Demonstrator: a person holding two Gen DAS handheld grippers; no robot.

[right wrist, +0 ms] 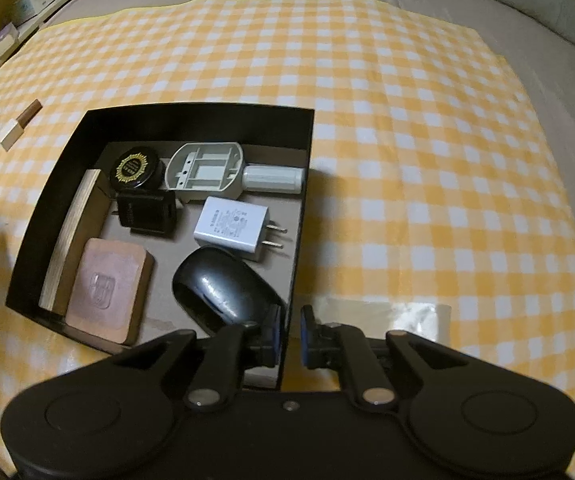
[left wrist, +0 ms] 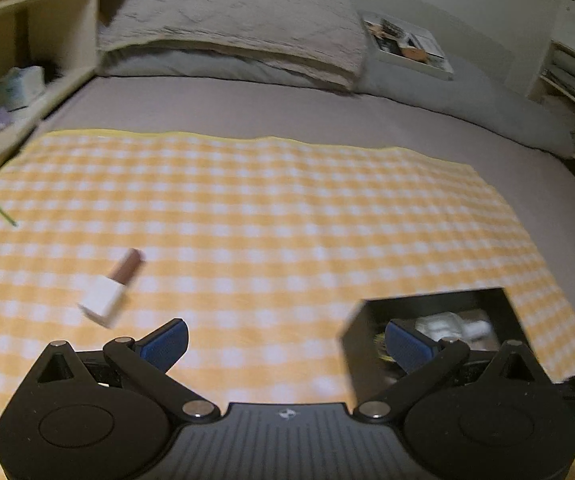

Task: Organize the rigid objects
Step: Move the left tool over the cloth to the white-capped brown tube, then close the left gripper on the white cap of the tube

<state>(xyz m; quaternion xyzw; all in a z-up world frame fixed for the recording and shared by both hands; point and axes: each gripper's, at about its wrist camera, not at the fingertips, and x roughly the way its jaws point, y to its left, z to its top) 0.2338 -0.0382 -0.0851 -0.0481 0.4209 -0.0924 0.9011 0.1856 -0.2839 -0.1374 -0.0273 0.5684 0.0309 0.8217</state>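
One lipstick (left wrist: 112, 287) lay loose on the checked cloth (left wrist: 287, 220), left of the black box (right wrist: 301, 168) (already nearly full). Left hand-held gripper (left wrist: 287, 344) hung spread wide and empty; right hand-held gripper (right wrist: 290, 334) pinched the box wall. Best approach: square the pads across the tube, then clear the rim.

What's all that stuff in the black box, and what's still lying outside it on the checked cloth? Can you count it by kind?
In the black box:
Plug chargers: 2 (white, black)
Computer mouse: 1
Round black jar: 1
Pinkish flat case: 1
Grey plastic holder with tube: 1
Wooden-looking slat: 1
On the cloth:
Lipstick-like tube: 1
Total: 8
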